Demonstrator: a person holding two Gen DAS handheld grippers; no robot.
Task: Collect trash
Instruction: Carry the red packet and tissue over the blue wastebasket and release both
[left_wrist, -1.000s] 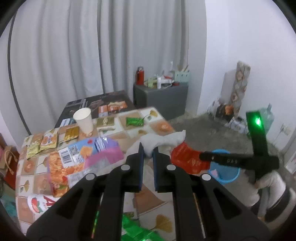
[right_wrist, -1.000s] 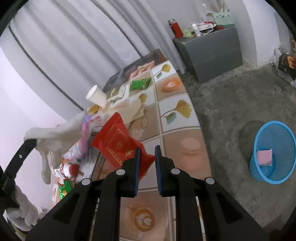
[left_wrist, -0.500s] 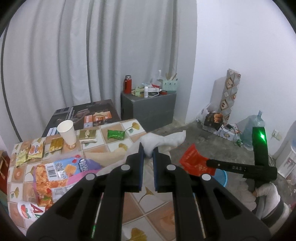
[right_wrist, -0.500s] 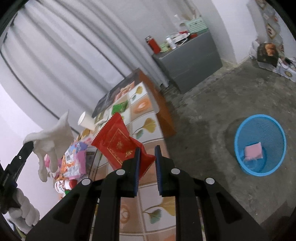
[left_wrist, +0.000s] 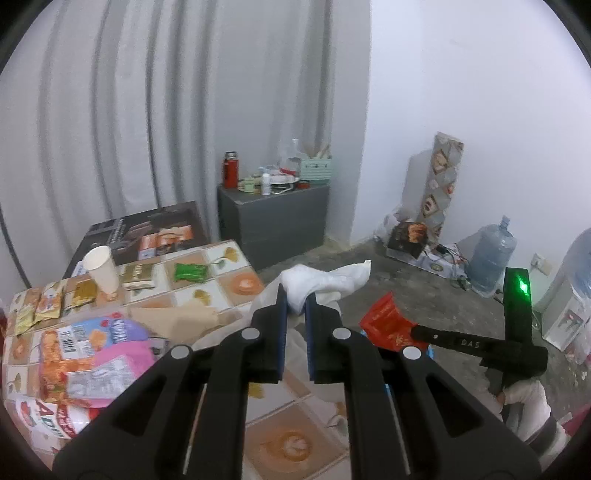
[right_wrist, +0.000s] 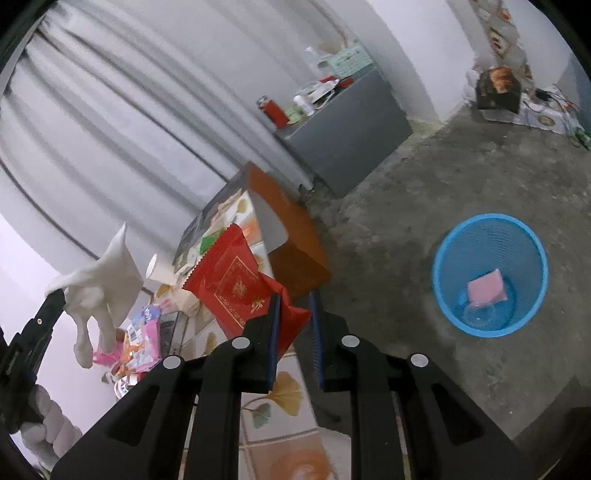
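My left gripper (left_wrist: 294, 308) is shut on a crumpled white tissue (left_wrist: 325, 280), held in the air past the table's right edge. My right gripper (right_wrist: 293, 310) is shut on a red snack wrapper (right_wrist: 236, 280), also lifted off the table. The wrapper (left_wrist: 388, 326) and the right gripper's body show at the right of the left wrist view. The tissue (right_wrist: 99, 280) hangs at the left of the right wrist view. On the floor to the right stands a blue mesh bin (right_wrist: 489, 275) with a pink packet (right_wrist: 485, 290) inside.
The tiled table (left_wrist: 236, 284) holds a paper cup (left_wrist: 101, 267), a green packet (left_wrist: 190, 272), small gold sachets (left_wrist: 83, 295) and large snack bags (left_wrist: 88, 354). Behind stand a grey cabinet (left_wrist: 273, 218) with a red flask (left_wrist: 229, 175), a water jug (left_wrist: 493, 260) and curtains.
Both grippers have swung right, away from the table top, with the tissue and the red wrapper in them. The blue bin now lies nearer the middle of the right wrist view.
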